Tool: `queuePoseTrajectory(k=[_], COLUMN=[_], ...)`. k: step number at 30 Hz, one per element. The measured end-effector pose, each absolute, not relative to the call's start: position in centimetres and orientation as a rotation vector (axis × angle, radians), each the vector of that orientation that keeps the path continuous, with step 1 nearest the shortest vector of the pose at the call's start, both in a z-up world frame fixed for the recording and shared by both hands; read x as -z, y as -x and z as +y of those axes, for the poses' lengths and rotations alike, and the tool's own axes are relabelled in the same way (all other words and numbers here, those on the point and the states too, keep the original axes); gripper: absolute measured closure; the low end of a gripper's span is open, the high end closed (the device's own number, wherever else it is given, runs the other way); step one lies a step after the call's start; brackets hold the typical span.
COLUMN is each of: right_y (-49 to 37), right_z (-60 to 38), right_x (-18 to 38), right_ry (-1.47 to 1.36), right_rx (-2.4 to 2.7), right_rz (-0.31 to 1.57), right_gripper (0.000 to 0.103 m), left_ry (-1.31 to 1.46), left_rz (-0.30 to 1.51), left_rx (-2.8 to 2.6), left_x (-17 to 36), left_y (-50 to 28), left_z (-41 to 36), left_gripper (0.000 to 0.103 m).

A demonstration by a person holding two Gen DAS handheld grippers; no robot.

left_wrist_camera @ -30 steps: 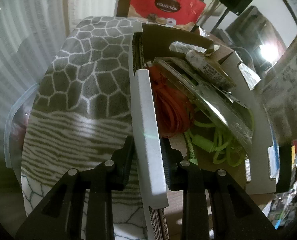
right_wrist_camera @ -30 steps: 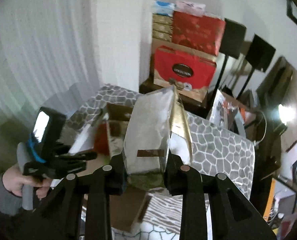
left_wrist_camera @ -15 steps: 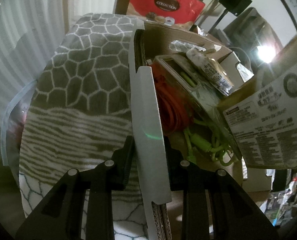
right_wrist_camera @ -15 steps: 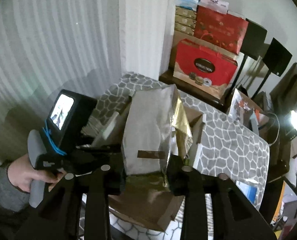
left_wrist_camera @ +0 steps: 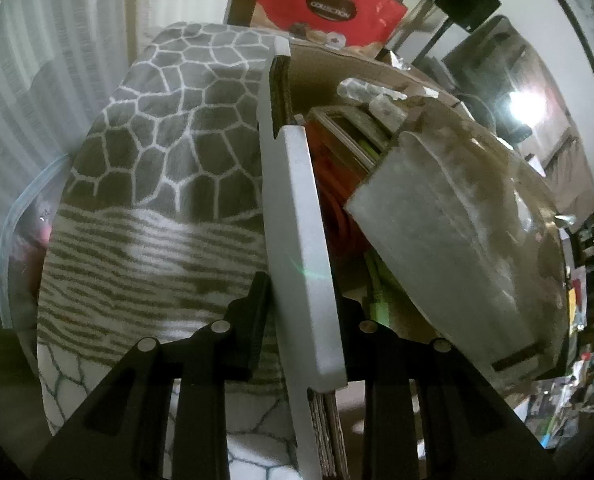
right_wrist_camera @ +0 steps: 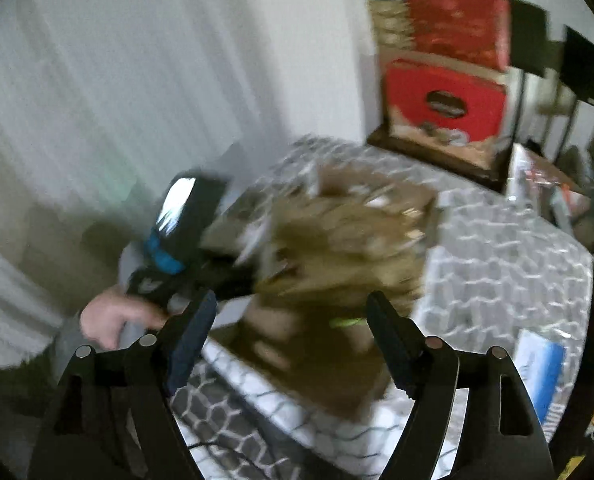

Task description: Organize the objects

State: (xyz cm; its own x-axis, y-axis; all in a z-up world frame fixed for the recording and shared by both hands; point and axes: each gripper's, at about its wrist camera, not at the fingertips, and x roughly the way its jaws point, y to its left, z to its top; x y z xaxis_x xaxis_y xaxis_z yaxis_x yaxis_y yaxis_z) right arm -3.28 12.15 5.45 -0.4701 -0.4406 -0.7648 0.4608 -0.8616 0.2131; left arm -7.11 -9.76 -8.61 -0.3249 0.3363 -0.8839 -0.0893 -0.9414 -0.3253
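Observation:
My left gripper (left_wrist_camera: 301,300) is shut on the white flap (left_wrist_camera: 301,224) of an open cardboard box (left_wrist_camera: 333,68). A silver foil bag (left_wrist_camera: 457,240) lies tilted inside the box, over an orange cable (left_wrist_camera: 333,184), a green cable (left_wrist_camera: 377,284) and other packets. My right gripper (right_wrist_camera: 291,320) is open and empty above the box (right_wrist_camera: 337,280), which is blurred in the right wrist view. The left gripper's body (right_wrist_camera: 177,236) and the hand holding it show at the box's left side.
The box sits on a table with a grey and white patterned cloth (left_wrist_camera: 157,128). Red gift boxes (right_wrist_camera: 445,100) stand on a shelf behind the table. Black stands (right_wrist_camera: 557,56) and clutter lie at the right. A blue-white packet (right_wrist_camera: 541,372) lies at the table's right edge.
My right gripper has opened and let go of the silver foil bag, which now lies in the box. The right view is moving and blurred. The left gripper still holds the flap.

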Motion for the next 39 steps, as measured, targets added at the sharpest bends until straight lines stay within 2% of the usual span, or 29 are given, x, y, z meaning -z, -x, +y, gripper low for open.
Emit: queuePoseTrajectory(k=[6,12,18,20,21,30,39], right_y=[9.3,15.7,18.1,17.3,16.8,9.6,7.5], right_z=[12.8,9.9,7.8,7.9,7.8,9.6,8.8], right_x=[-5.4,-0.6,3.1,3.8,3.8,2.5,3.2], right_ry=[-1.207,-1.328,-1.388,-1.405,-1.403,-1.399,-1.365], right_rx=[2.439,2.348,2.228,2.167,2.157,2.24,2.317], right_rz=[0.13,0.183,0.198,0.182,0.191,0.212,0.279], right_gripper=[0.024,0.024,0.026,0.036,0.037,0.037,0.037], left_ry=[1.625,1.59,1.583,1.579,1.577,1.565,1.56], left_rz=[-0.3,-0.306,-0.324,-0.343,-0.348,-0.359,-0.287], left_rx=[-2.339,-2.341,-2.336,-2.327,-2.324,-2.32,-2.366], left_x=[7.6,6.4,6.0,6.0,6.0,5.8,5.3], left_y=[6.0,5.2,4.9,4.8,4.8,4.4,4.4], left_z=[-9.8,-10.2,-11.0,-11.2,-11.2,-11.1,-10.0], left_gripper=[0.08,0.08,0.08,0.08,0.08,0.08,0.077])
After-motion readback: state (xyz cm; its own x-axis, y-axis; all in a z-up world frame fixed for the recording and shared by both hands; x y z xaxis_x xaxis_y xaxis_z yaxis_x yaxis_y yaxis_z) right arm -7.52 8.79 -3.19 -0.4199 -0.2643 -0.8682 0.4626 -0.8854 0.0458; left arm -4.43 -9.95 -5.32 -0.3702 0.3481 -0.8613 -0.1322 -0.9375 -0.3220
